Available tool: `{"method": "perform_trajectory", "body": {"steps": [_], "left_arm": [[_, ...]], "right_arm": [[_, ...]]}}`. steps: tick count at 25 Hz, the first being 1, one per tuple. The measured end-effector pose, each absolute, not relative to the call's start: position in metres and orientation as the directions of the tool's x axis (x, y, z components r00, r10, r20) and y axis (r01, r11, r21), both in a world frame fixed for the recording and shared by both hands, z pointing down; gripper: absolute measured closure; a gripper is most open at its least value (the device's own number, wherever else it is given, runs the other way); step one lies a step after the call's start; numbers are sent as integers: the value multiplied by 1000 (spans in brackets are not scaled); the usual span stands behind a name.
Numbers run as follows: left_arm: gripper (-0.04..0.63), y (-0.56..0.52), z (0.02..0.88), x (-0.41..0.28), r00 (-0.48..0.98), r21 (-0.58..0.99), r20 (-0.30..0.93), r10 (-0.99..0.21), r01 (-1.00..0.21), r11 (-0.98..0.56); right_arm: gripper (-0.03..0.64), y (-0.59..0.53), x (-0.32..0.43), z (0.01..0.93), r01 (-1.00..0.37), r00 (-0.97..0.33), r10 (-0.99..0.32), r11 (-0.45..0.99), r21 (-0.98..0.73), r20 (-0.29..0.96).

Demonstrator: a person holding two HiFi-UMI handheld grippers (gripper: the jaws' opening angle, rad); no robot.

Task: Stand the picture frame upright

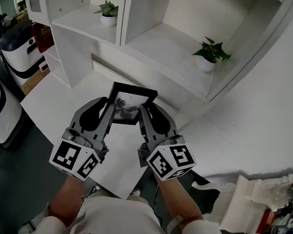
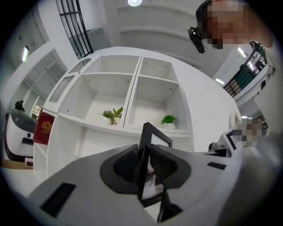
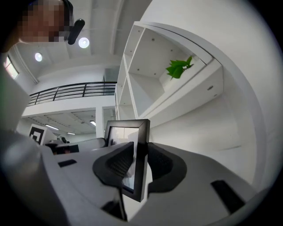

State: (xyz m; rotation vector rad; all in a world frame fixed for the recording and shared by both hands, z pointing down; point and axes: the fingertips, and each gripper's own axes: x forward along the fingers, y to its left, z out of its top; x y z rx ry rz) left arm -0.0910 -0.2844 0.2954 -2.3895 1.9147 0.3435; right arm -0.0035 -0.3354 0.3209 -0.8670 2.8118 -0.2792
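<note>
A black picture frame (image 1: 133, 93) with a grey photo is held in the air above the white table (image 1: 57, 100), tilted back towards me. My left gripper (image 1: 108, 108) is shut on its left edge and my right gripper (image 1: 145, 112) on its right edge. In the left gripper view the frame (image 2: 155, 135) shows edge-on, and the left gripper (image 2: 143, 155) has its pads pressed on both faces. The right gripper view shows the frame (image 3: 127, 132) the same way, clamped in the right gripper (image 3: 140, 155). A thin black back stand (image 2: 164, 205) hangs below the frame.
Behind the table stands a white open shelf unit (image 1: 141, 43) with a potted plant (image 1: 108, 14) in the left bay and another plant (image 1: 210, 55) in the right bay. A white machine (image 1: 18, 50) stands on the floor at left. A red box (image 2: 44, 128) sits on a side shelf.
</note>
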Motion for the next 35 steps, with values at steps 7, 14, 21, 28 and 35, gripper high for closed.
{"method": "perform_trajectory", "body": {"steps": [7, 14, 21, 28, 35], "left_arm": [[508, -276, 241, -100, 196, 45, -304, -932, -975, -220], [508, -275, 200, -103, 218, 12, -349, -911, -972, -236], [509, -280, 162, -106, 226, -10, -391, -892, -970, -241], [509, -298, 124, -112, 233, -37, -437, -869, -970, -242], [509, -329, 120, -123, 192, -1, -423, -886, -978, -211]], "right_arm": [[518, -333, -16, 270, -521, -815, -546, 837, -167, -196], [517, -337, -21, 223, -527, -807, -531, 845, -91, -257], [514, -344, -28, 179, -544, -807, -523, 839, 0, -275], [511, -361, -34, 137, -589, -780, -547, 806, 61, -303], [509, -389, -45, 125, -614, -772, -579, 786, 71, -263]]}}
